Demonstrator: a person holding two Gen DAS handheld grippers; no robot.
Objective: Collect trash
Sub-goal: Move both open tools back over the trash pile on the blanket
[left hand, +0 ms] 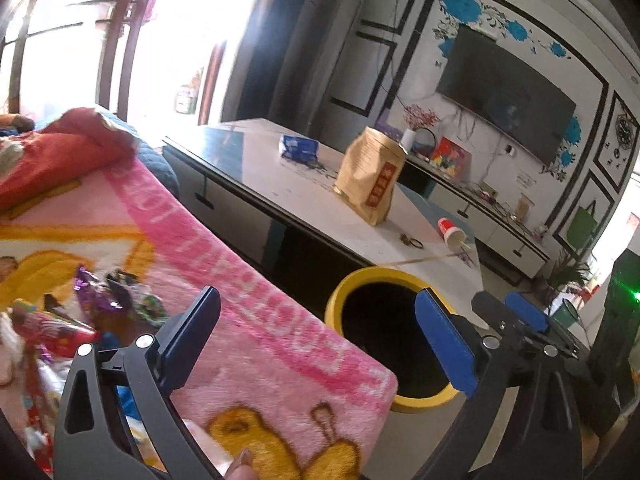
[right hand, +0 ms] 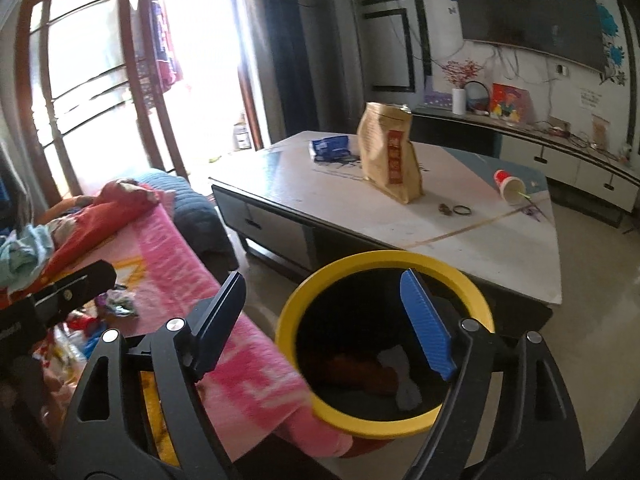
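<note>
A pink blanket (left hand: 248, 320) lies beside the yellow-rimmed bin (right hand: 384, 344), near the counter (right hand: 440, 216). Both grippers' fingers (left hand: 444, 344) (right hand: 426, 324) spread wide, empty.

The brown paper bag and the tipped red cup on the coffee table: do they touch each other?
Apart. In the right wrist view, the brown paper bag stands upright and the red cup lies on its side, with bare coffee table plainly between them.

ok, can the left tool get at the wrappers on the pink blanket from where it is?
Probably yes. The left tool is open and empty, and the wrappers lie loose on the pink blanket just to its left, with nothing covering them. It would need to swing left and down.
</note>
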